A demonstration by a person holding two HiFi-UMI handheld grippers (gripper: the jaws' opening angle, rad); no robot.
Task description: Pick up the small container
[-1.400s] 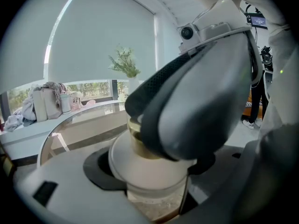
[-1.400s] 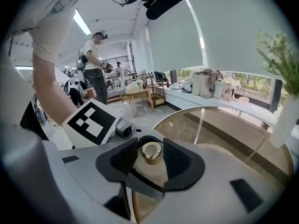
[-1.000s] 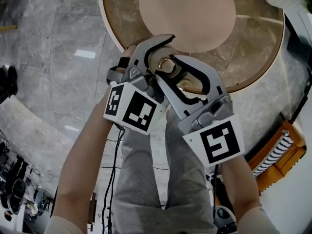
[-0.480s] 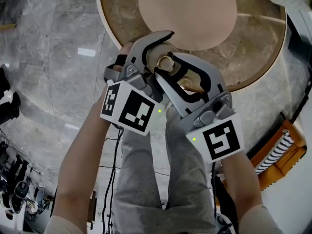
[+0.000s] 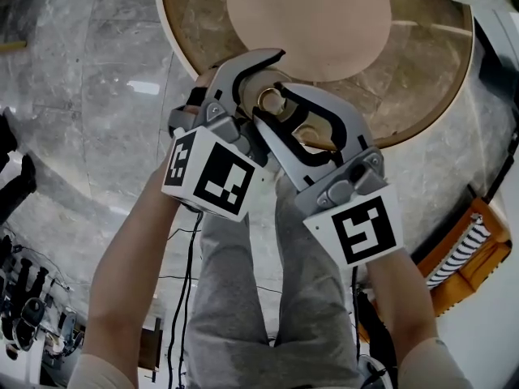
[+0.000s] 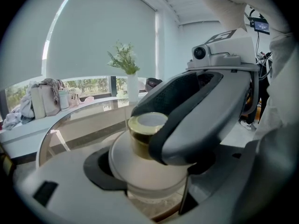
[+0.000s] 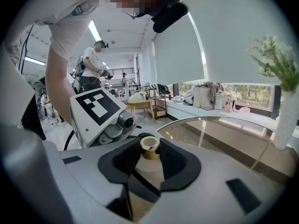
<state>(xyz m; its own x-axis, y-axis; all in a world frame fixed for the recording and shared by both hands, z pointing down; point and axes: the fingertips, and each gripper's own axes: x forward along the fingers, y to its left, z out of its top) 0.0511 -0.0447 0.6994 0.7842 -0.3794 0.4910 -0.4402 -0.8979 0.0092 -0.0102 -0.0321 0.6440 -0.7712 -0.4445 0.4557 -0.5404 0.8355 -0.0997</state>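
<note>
Left gripper (image 6: 145, 181): jaws clamped on the rounded body of the small frosted-white container (image 6: 145, 139), which has a gold neck. The body sits against the black pad.

Right gripper (image 7: 149, 160): jaws closing, black pads on either side of the gold neck. They seem just short of a firm press, though the view there is tight.

The container is held at the near edge of the round brown stone-patterned table (image 5: 422, 96), just in front of the pale round disc (image 5: 308, 14) at its centre.
</note>
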